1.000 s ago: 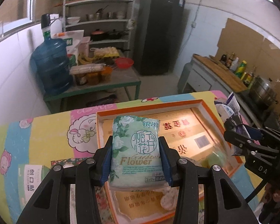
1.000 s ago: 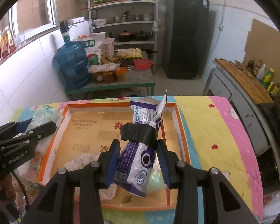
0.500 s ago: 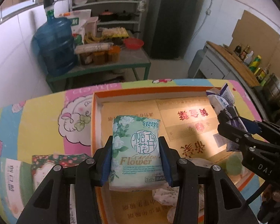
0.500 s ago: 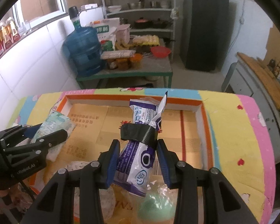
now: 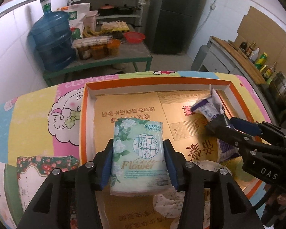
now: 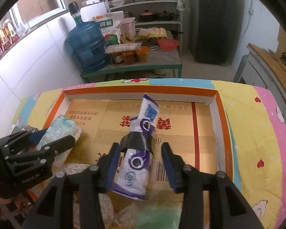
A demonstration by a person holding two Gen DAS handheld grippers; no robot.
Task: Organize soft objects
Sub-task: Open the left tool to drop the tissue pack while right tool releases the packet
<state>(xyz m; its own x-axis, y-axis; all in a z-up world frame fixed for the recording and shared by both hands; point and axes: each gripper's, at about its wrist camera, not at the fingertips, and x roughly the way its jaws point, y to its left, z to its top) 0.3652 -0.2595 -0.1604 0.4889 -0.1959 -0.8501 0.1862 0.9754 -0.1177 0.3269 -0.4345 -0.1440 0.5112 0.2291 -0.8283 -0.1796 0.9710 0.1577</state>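
Right claw (image 6: 141, 164) newly spread, purple packet (image 6: 137, 164) in orange tray (image 6: 139, 91), left claw (image 5: 138, 164) gripping tissue pack (image 5: 139, 154)

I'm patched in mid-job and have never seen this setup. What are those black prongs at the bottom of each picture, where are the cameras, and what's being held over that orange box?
There is no robot arm: a person holds a two-finger gripper in each hand, and each gripper carries a fisheye camera looking forward along its fingers. So the prongs at the bottom of each picture are that gripper's own fingers.

In the left wrist view, the left gripper is shut on a green tissue pack printed "Flower". In the right wrist view, the right gripper has its fingers spread, with a gap beside the purple-and-white pouch, so it looks released or nearly so. Each view also shows the other gripper from the side.

Both are over an orange-rimmed cardboard tray on a colourful cartoon-print quilt. Near the tray's close end lie a floral cloth and something soft and green.
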